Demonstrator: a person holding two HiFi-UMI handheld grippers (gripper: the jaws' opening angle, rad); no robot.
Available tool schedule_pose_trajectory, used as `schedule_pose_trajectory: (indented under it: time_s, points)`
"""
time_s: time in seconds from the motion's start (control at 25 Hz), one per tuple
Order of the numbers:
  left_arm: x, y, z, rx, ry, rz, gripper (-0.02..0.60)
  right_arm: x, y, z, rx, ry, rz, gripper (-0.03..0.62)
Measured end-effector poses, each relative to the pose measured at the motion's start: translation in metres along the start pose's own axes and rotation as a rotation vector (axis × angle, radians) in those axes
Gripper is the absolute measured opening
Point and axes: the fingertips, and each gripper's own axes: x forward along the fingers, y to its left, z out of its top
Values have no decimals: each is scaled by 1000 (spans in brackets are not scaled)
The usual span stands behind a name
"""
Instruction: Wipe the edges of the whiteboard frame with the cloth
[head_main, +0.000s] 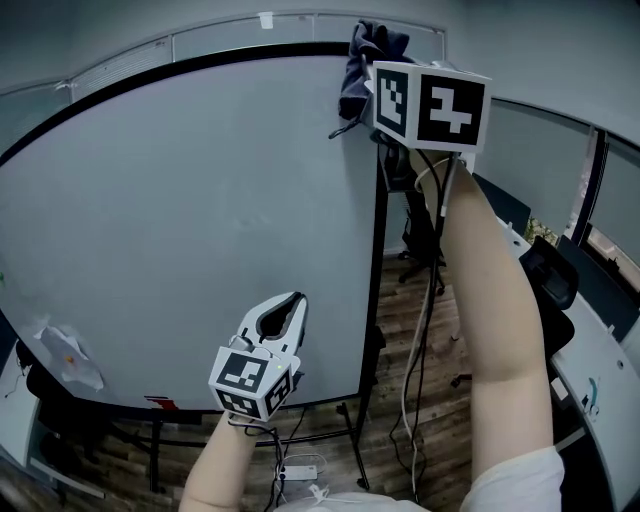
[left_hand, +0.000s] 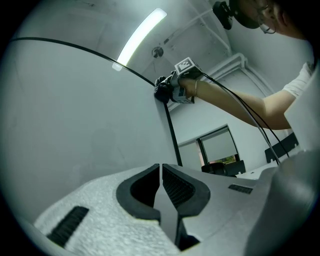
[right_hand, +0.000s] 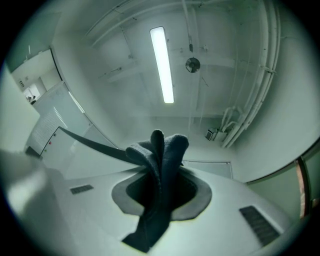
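Observation:
A large whiteboard (head_main: 190, 230) with a thin black frame (head_main: 377, 250) fills the head view. My right gripper (head_main: 372, 75) is raised to the board's top right corner, shut on a dark blue cloth (head_main: 365, 58) that bunches against the frame there. In the right gripper view the cloth (right_hand: 159, 165) is clamped between the jaws, with the black frame edge (right_hand: 85, 141) just behind it. My left gripper (head_main: 292, 305) hangs low in front of the board, shut and empty. The left gripper view shows its jaws closed tip to tip (left_hand: 161, 172), and the right gripper (left_hand: 167, 90) with the cloth (left_hand: 161, 91) at the corner.
A crumpled white plastic bag (head_main: 68, 358) hangs at the board's lower left. Cables (head_main: 425, 300) run down from the right gripper. Office chairs (head_main: 545, 275) and desks (head_main: 600, 350) stand to the right, on a wooden floor (head_main: 400, 330). A power strip (head_main: 300, 470) lies under the board stand.

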Motion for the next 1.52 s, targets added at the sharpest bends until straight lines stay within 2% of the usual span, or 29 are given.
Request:
schedule_pose_trajectory:
  time_s: [0.2, 0.48, 0.72, 1.0, 1.4, 1.52]
  points:
    - [20, -33, -4, 5, 6, -4, 32, -21, -40, -6, 20, -16, -16, 66]
    - [25, -45, -14, -19, 11, -16, 32, -31, -48, -21, 25, -8, -19, 67]
    - [16, -47, -27, -32, 27, -20, 32, -46, -49, -47, -14, 27, -48, 67]
    - [8, -59, -43, -52, 44, -23, 32, -68, -52, -89, 5, 66, -68, 66]
    - [6, -79, -69, -89, 76, -48, 32, -97, -34, -151, -50, 89, -83, 66]
    - [6, -87, -78, -104, 85, -57, 32, -107, -27, -166, -103, 89, -100, 66]
